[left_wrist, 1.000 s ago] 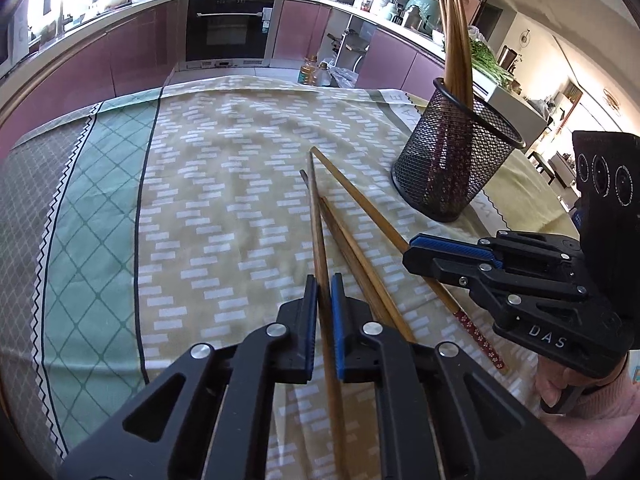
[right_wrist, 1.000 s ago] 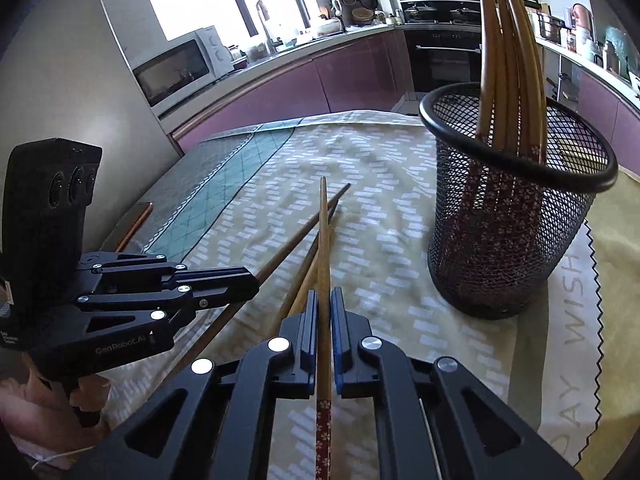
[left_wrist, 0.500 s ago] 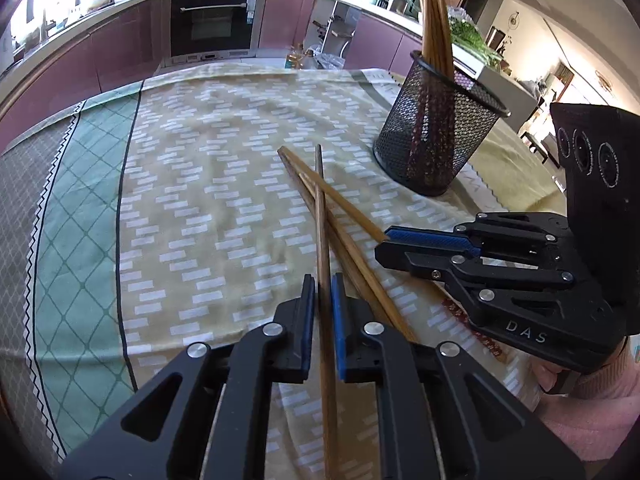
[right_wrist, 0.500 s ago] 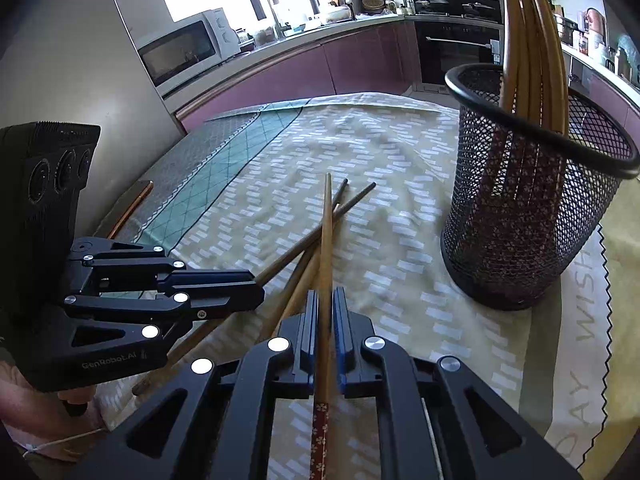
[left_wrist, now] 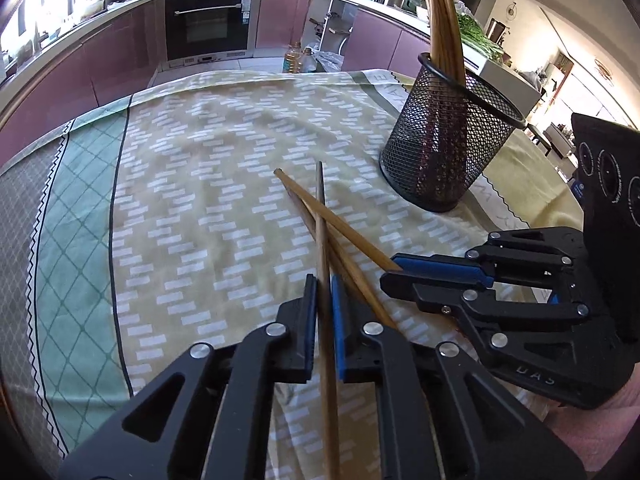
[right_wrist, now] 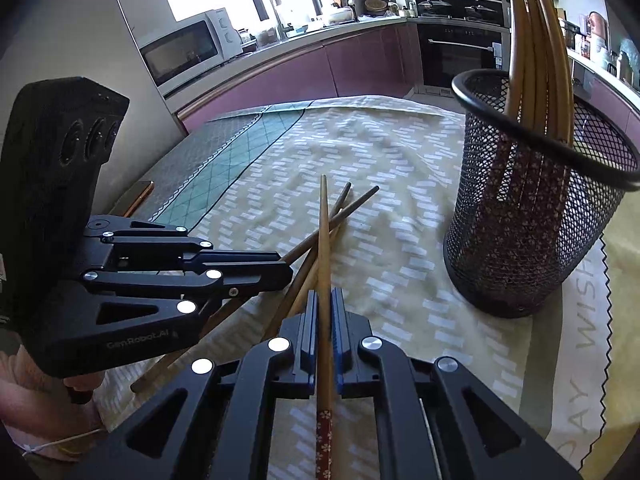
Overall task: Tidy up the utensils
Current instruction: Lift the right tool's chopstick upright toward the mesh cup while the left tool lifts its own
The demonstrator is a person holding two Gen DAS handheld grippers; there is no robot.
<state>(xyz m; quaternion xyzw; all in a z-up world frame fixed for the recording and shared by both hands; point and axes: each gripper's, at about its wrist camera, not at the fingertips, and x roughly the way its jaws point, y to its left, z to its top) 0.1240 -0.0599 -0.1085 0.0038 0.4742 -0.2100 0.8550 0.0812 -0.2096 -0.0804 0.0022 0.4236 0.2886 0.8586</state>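
My left gripper [left_wrist: 324, 280] is shut on a plain brown chopstick [left_wrist: 320, 208] that points away across the cloth. My right gripper [right_wrist: 324, 296] is shut on a chopstick with a red flowered end [right_wrist: 325, 236]. In the left wrist view the right gripper [left_wrist: 394, 274] sits just to the right, and its chopstick [left_wrist: 340, 224] crosses under mine. A third chopstick [right_wrist: 304, 276] lies on the cloth between them. The left gripper [right_wrist: 282, 272] shows at the left of the right wrist view. A black mesh holder [left_wrist: 444, 148] with several chopsticks stands upright at the far right.
A patterned yellow and green tablecloth [left_wrist: 192, 208] covers the table. An orange-edged flat object [right_wrist: 140, 196] lies near the table's left edge. Purple kitchen cabinets, an oven [left_wrist: 208, 24] and a microwave [right_wrist: 184, 50] stand beyond the table. The holder [right_wrist: 528, 240] is close on the right.
The left gripper's chopstick has swung its tip to the right, so it now crosses the right gripper's chopstick. Both grippers have stayed shut on their chopsticks.
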